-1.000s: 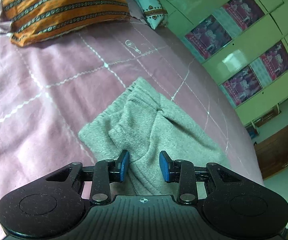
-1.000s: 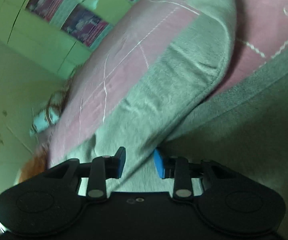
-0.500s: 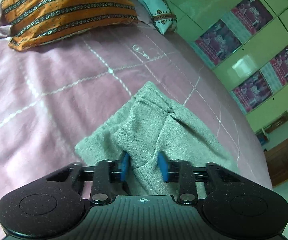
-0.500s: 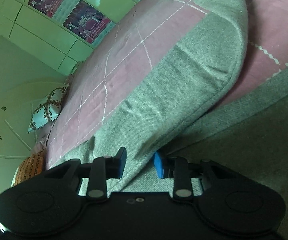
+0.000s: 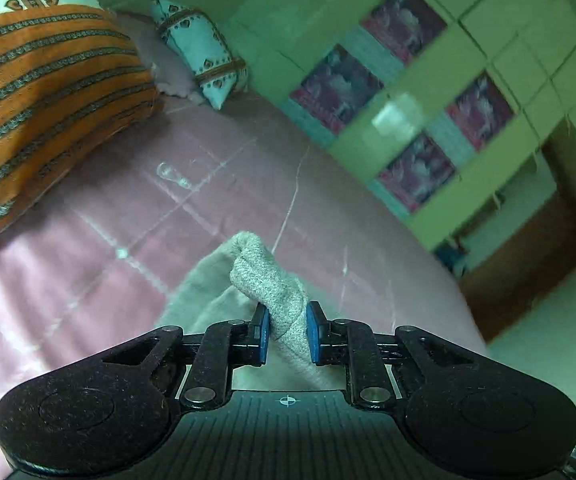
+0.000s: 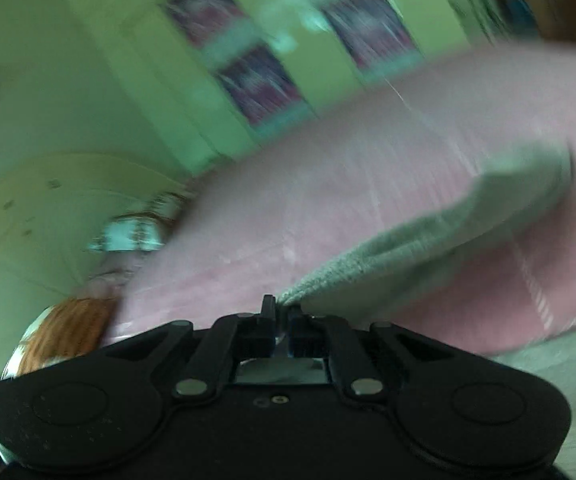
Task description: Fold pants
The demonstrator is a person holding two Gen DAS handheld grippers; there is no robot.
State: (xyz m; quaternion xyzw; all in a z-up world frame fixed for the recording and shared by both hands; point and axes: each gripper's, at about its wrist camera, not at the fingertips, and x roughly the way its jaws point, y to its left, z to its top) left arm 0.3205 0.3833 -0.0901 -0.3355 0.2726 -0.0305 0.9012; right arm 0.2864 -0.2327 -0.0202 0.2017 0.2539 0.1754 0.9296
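Grey knit pants (image 5: 256, 272) lie on a pink bedsheet (image 5: 88, 240). In the left wrist view my left gripper (image 5: 287, 320) has a raised, bunched fold of the fabric between its blue pads; its jaws are closing and the pads press on the cloth. The right wrist view is blurred by motion. There my right gripper (image 6: 283, 312) is shut, pinching an edge of the pants (image 6: 428, 240), which stretch up off the sheet (image 6: 288, 200) toward the right. More grey fabric lies at the lower right.
An orange striped pillow (image 5: 40, 92) and a white patterned pillow (image 5: 200, 60) lie at the head of the bed. Green cupboard doors with pictures (image 5: 408, 120) stand along the bed's far side. Floor shows at the right.
Both grippers have closed on the pants and risen, lifting the fabric off the sheet. The right view has rolled and turned blurry.
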